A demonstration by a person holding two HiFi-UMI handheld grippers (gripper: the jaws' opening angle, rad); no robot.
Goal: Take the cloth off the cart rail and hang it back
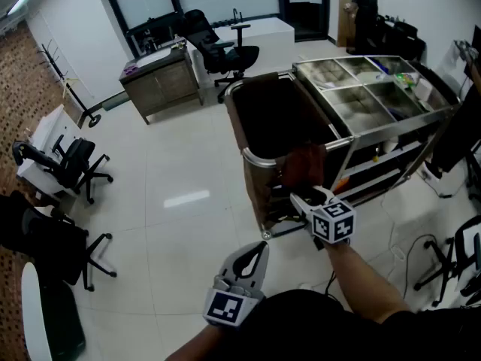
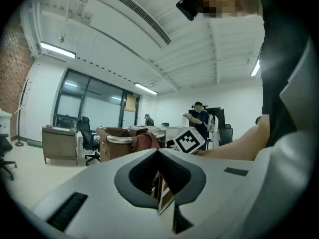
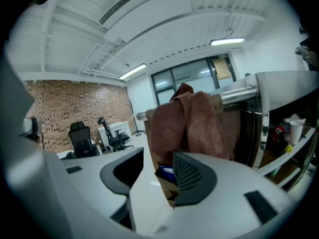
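Right gripper (image 1: 308, 195) jaws apart; left gripper (image 1: 259, 250) jaws together.

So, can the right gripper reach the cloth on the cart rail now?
Probably yes: the right gripper is open, close before the cloth, which hangs over the rail with nothing between them.

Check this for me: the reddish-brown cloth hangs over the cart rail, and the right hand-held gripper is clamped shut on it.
One thing is wrong. The cloth does hang over the cart rail, but the right hand-held gripper is open, not clamped shut. Its jaws stand wide apart in front of the cloth without pressing on it, as the right gripper view shows.
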